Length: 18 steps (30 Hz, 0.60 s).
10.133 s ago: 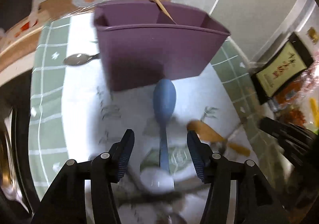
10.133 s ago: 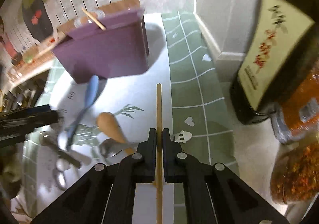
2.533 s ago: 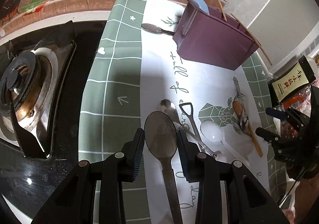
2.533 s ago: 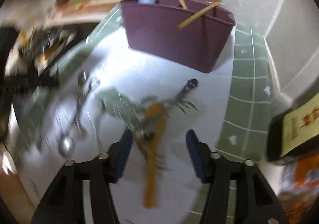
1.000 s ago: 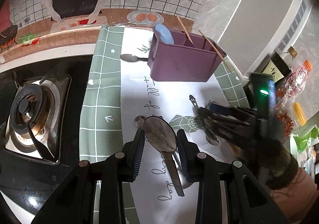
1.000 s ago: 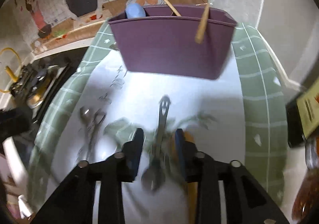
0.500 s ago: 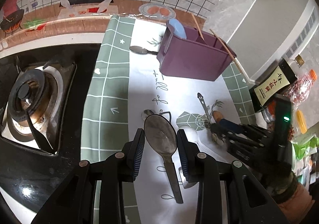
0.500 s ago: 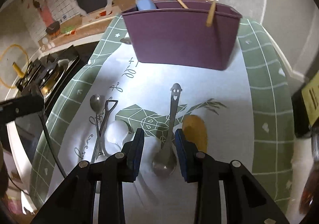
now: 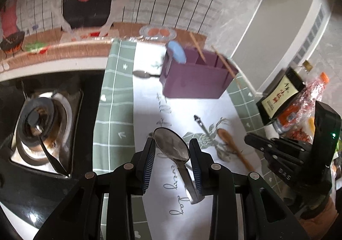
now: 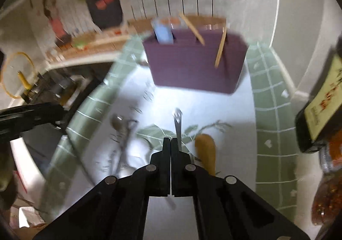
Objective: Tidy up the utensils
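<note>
Green-checked mat (image 9: pixel 111 111) on counter, gas stove (image 9: pixel 42 131) beside.

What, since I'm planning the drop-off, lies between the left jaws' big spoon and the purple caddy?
Only bare mat with printed script, in the left wrist view; no utensil between big spoon and purple caddy.

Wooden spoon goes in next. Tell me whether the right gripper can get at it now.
Probably yes, once reopened. The right gripper jaws have just closed with nothing visibly between them; the wooden spoon lies uncovered on the mat just right of them, a metal spoon close beside it.
</note>
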Each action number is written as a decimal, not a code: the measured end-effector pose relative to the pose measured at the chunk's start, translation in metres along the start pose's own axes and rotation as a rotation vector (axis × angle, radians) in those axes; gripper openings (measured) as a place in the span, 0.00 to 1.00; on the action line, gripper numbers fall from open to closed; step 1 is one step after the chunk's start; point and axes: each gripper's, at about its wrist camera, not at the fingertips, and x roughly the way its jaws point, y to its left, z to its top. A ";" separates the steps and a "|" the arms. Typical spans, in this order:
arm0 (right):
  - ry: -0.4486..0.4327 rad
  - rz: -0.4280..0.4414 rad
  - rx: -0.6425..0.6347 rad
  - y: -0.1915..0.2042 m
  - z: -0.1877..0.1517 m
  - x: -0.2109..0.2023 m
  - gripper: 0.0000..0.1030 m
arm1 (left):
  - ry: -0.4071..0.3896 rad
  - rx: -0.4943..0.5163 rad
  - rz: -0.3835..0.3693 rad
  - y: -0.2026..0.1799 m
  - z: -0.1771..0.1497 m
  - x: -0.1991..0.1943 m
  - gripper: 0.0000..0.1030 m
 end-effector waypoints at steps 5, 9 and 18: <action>0.061 0.004 -0.035 -0.009 -0.012 -0.001 0.11 | -0.020 0.013 -0.004 -0.003 0.003 -0.009 0.28; 0.123 -0.005 0.027 -0.017 -0.038 0.025 0.29 | -0.014 0.011 -0.008 -0.004 0.003 -0.008 0.28; 0.153 -0.085 -0.014 -0.002 -0.044 0.064 0.24 | 0.050 -0.024 0.026 0.008 -0.004 0.006 0.28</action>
